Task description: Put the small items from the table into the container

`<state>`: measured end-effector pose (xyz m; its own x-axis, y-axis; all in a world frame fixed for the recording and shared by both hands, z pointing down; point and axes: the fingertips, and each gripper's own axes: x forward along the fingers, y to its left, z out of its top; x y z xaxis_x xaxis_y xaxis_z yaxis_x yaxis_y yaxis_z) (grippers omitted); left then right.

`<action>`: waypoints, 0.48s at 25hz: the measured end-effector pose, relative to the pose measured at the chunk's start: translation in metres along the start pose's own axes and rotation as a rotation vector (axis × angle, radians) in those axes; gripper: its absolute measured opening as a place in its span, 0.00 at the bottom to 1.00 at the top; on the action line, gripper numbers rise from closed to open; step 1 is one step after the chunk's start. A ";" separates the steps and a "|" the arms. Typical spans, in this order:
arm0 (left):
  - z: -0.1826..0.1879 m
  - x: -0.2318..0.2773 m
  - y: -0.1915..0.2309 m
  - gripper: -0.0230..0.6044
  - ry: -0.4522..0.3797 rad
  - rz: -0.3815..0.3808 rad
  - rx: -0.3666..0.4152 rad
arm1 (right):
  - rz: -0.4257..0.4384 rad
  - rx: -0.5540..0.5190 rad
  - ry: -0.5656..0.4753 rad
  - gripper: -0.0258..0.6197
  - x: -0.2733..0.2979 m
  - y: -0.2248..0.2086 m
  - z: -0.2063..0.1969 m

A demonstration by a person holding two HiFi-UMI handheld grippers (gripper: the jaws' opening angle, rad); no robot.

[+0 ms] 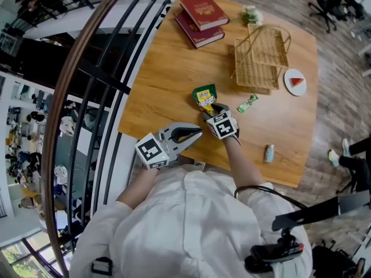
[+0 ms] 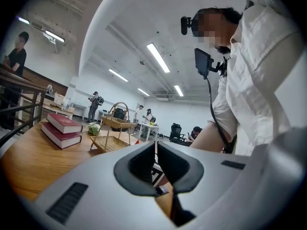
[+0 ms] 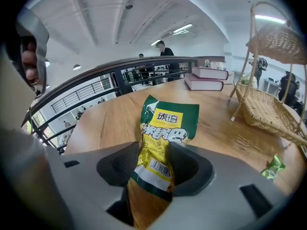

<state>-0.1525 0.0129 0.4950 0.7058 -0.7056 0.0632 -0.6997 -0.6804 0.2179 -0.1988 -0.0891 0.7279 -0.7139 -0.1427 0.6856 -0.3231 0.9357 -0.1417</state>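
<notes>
Head view: one snack packet [image 1: 204, 97], two books [image 1: 203, 11], one basket [image 1: 260, 57].

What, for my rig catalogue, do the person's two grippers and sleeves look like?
Both the left gripper and the right gripper are light grey, tapering shells whose jaws carry dark pads. Each bears a white cube with black square markers. The person wears a white shirt, forearms uncovered.
</notes>
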 end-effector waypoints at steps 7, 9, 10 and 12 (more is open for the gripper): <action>0.005 0.004 0.003 0.05 -0.009 -0.001 0.006 | -0.005 -0.050 0.035 0.27 -0.014 -0.001 -0.006; 0.004 0.006 0.004 0.05 -0.012 -0.002 0.009 | -0.017 -0.052 0.024 0.25 -0.021 -0.004 -0.006; 0.004 0.008 0.004 0.05 -0.013 -0.002 0.011 | -0.026 -0.051 0.011 0.24 -0.025 -0.008 -0.006; 0.005 0.010 0.005 0.05 -0.017 -0.005 0.012 | -0.042 -0.053 -0.026 0.24 -0.032 -0.013 -0.003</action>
<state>-0.1494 0.0017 0.4922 0.7075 -0.7052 0.0459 -0.6974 -0.6863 0.2067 -0.1693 -0.0960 0.7099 -0.7165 -0.1894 0.6714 -0.3200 0.9445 -0.0750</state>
